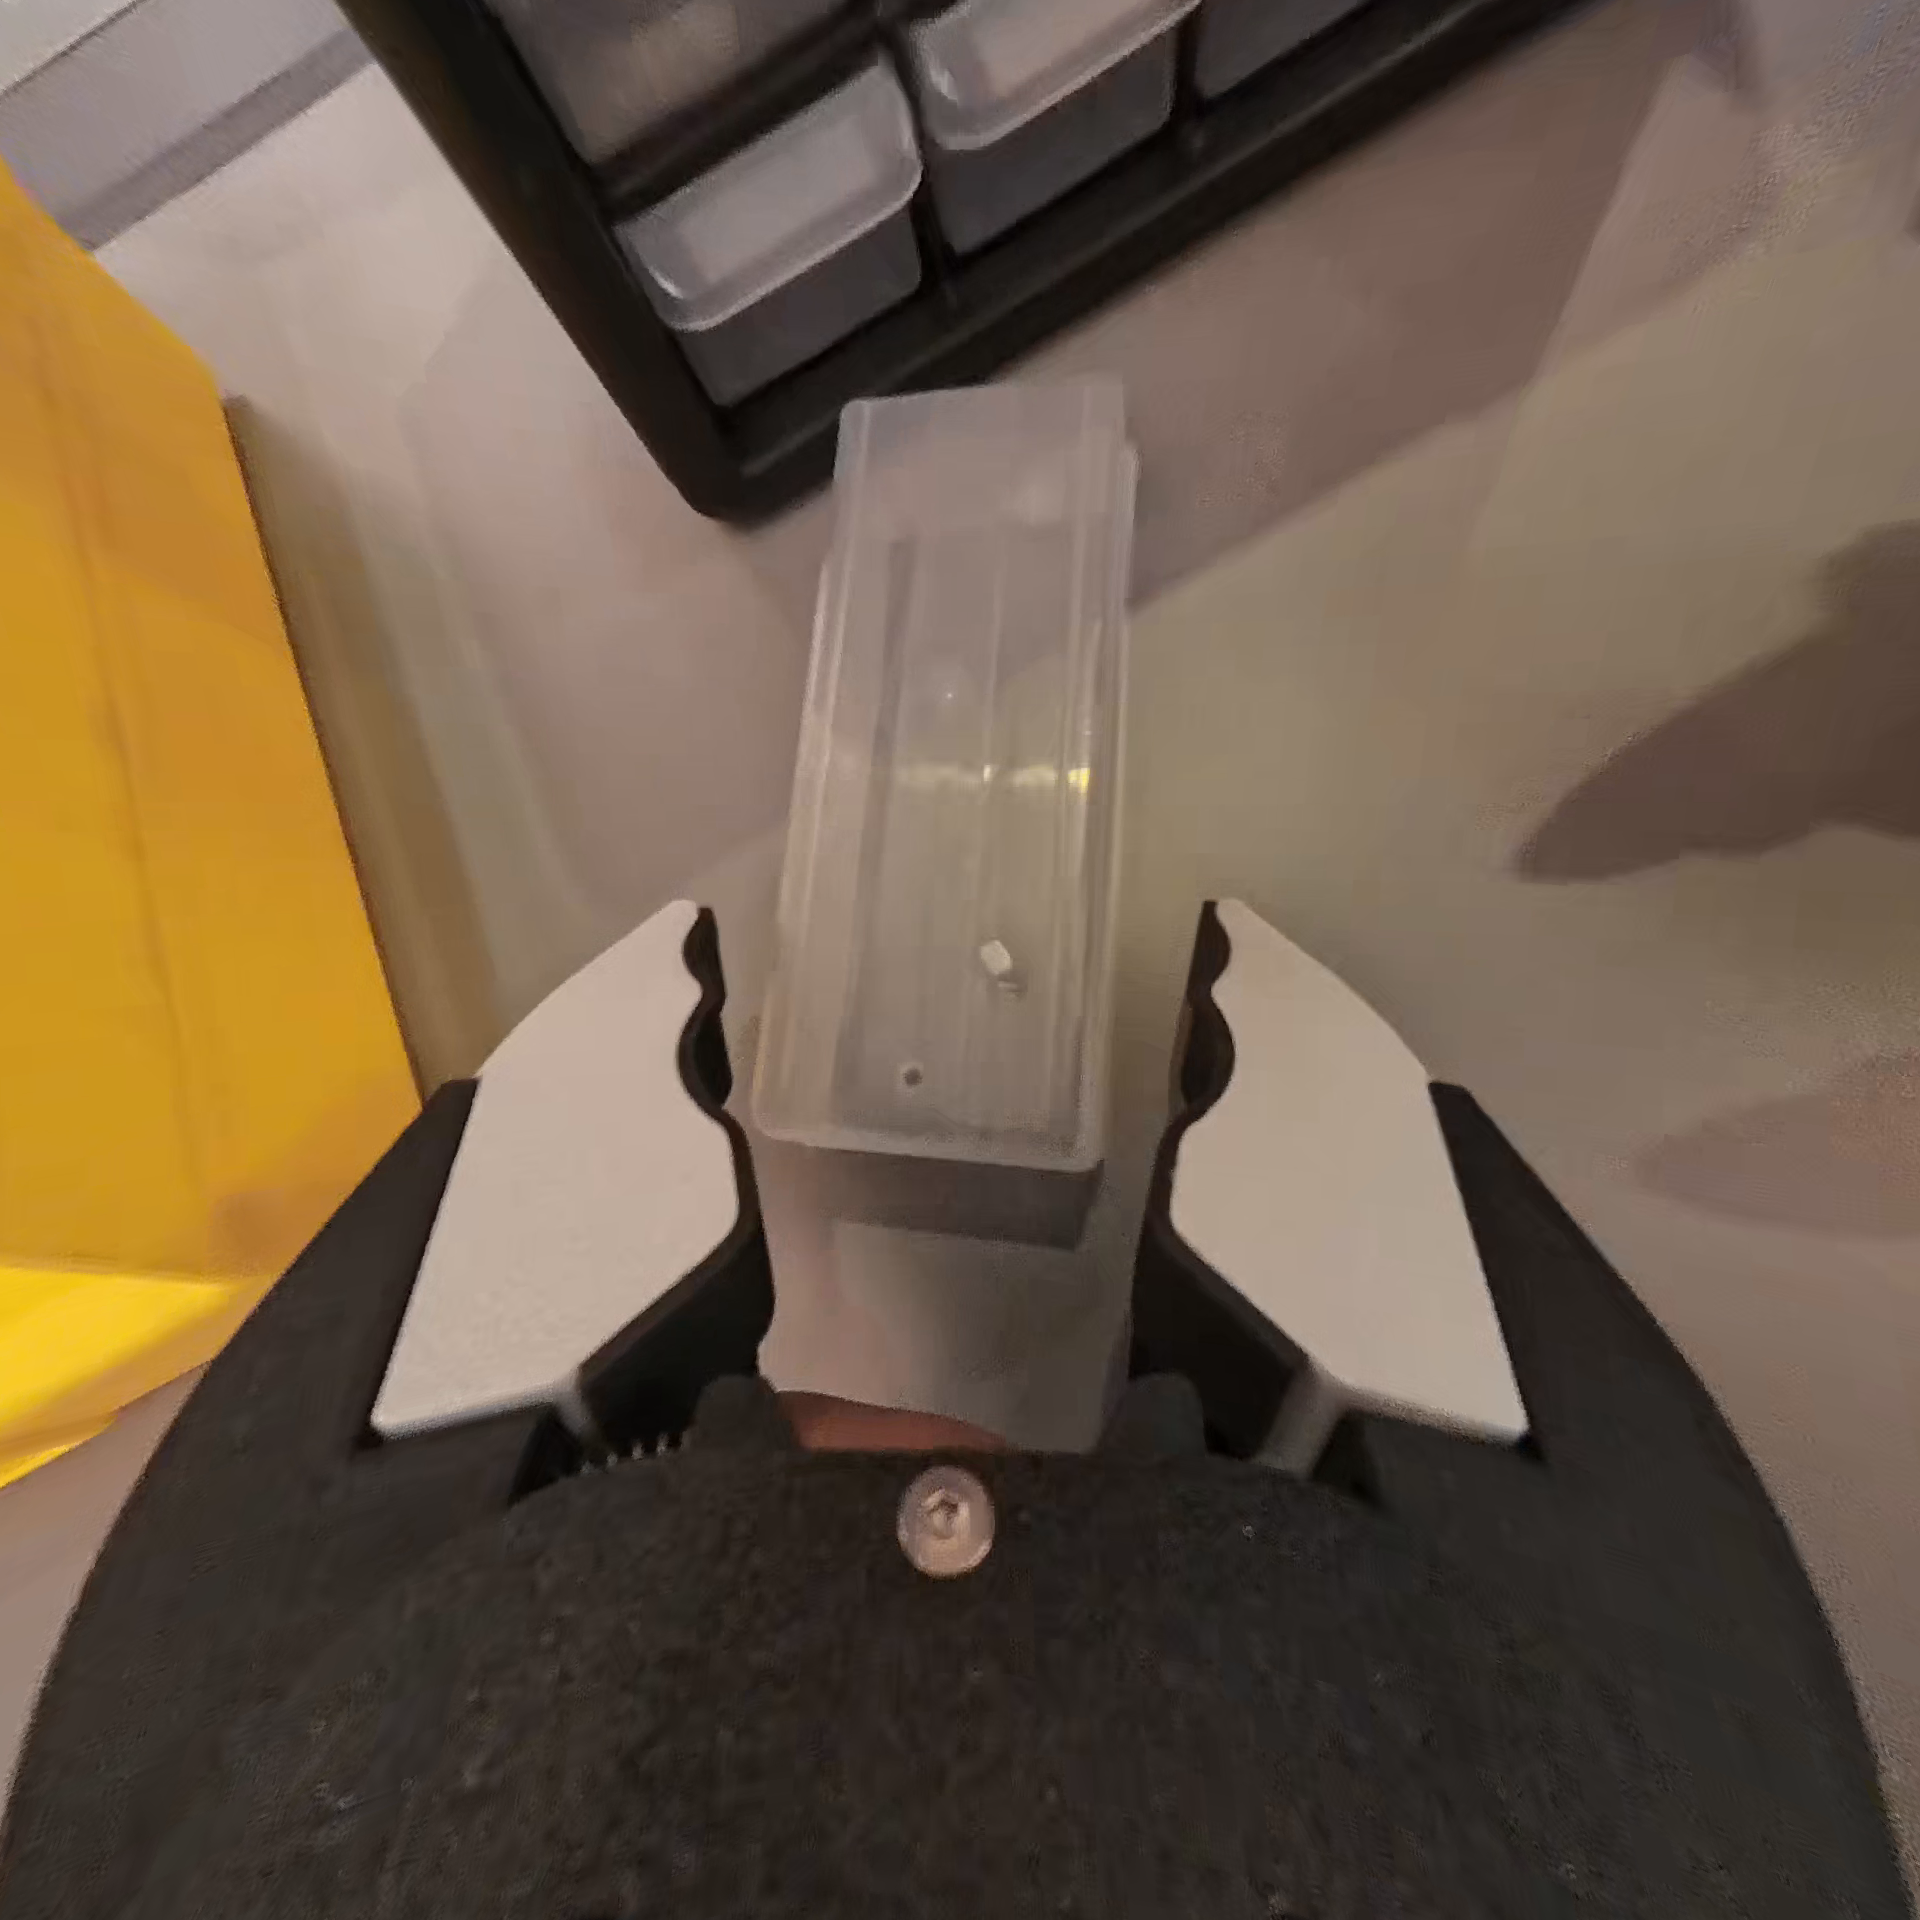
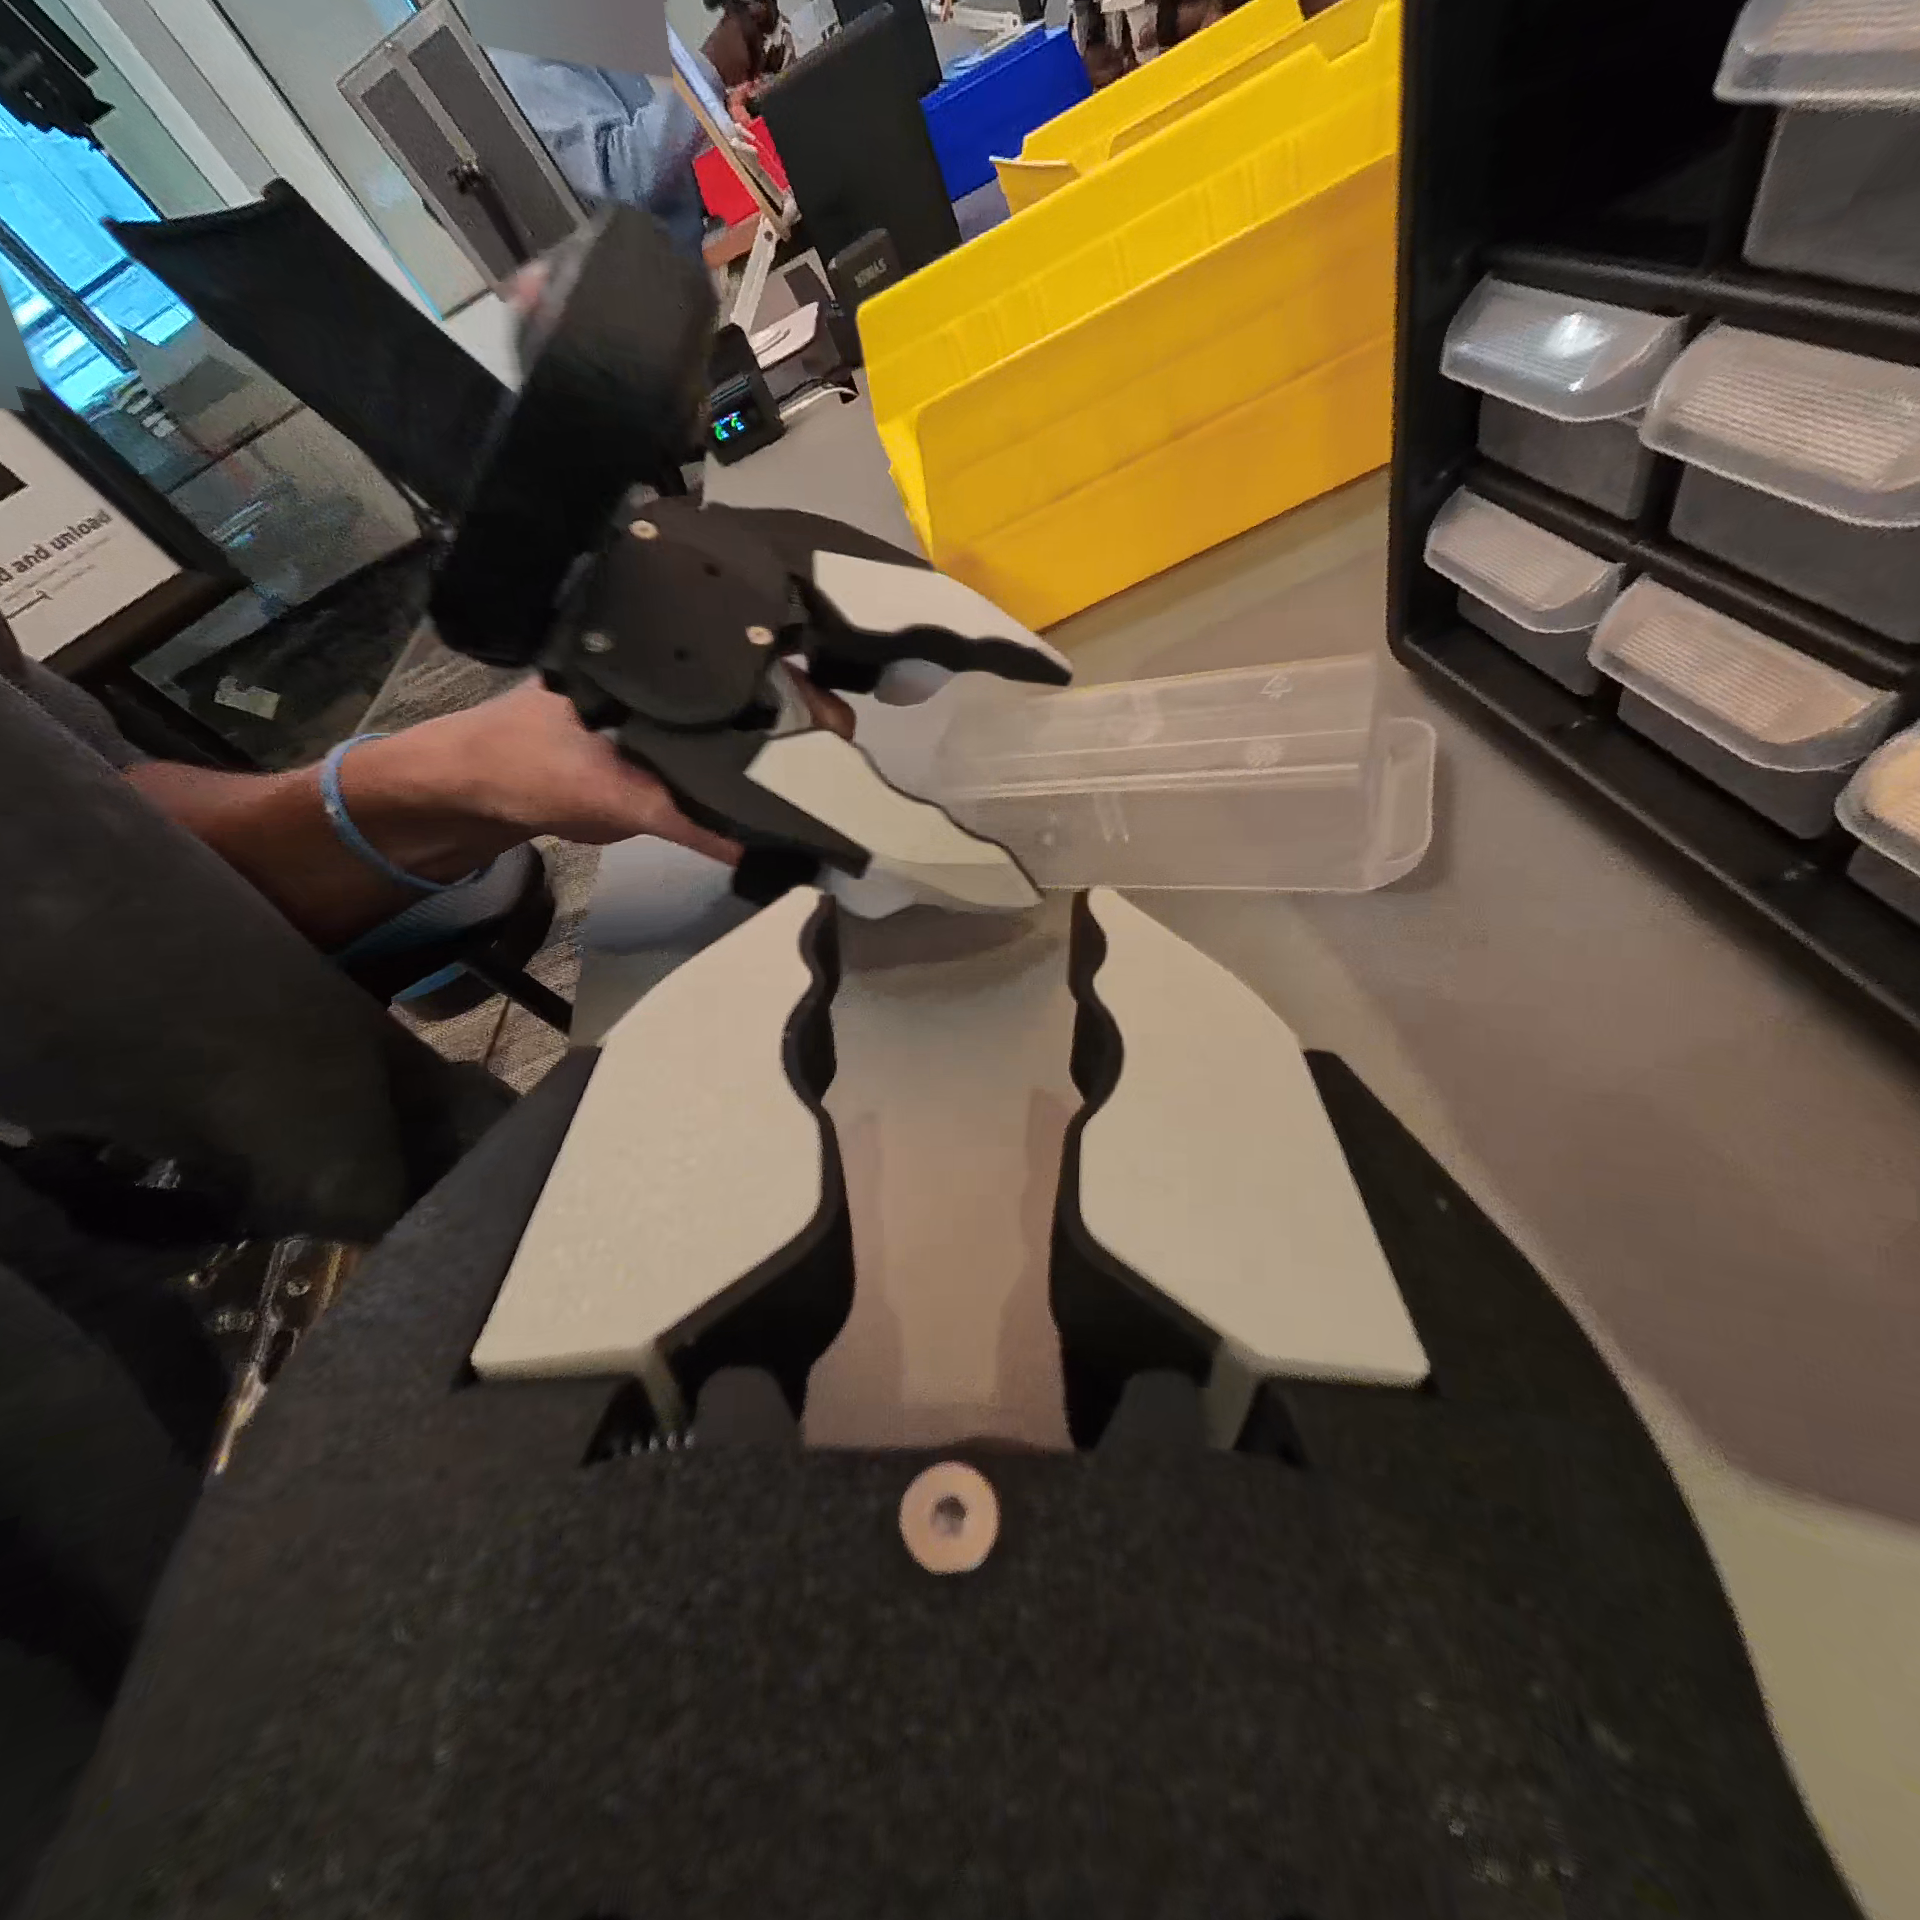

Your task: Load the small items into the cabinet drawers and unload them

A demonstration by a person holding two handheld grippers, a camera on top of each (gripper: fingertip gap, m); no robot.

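My left gripper (image 1: 956, 914) is shut on a clear plastic drawer (image 1: 966, 675) that is out of the cabinet, held by one end. The drawer points toward the black cabinet (image 1: 665, 343) and looks empty except for a small white speck (image 1: 995, 956). In the right wrist view the left gripper (image 2: 1049, 779) holds the drawer (image 2: 1195, 769) low over the grey table, its front lip close to the cabinet (image 2: 1455, 644). My right gripper (image 2: 951, 925) is open and empty, just behind the left gripper.
The cabinet holds several translucent drawers (image 2: 1756, 416), and one upper slot (image 2: 1558, 125) is dark and open. Yellow bins (image 2: 1143, 364) stand left of the cabinet and also show in the left wrist view (image 1: 114, 779). A person's hand (image 2: 499, 769) holds the left gripper. An office lies beyond.
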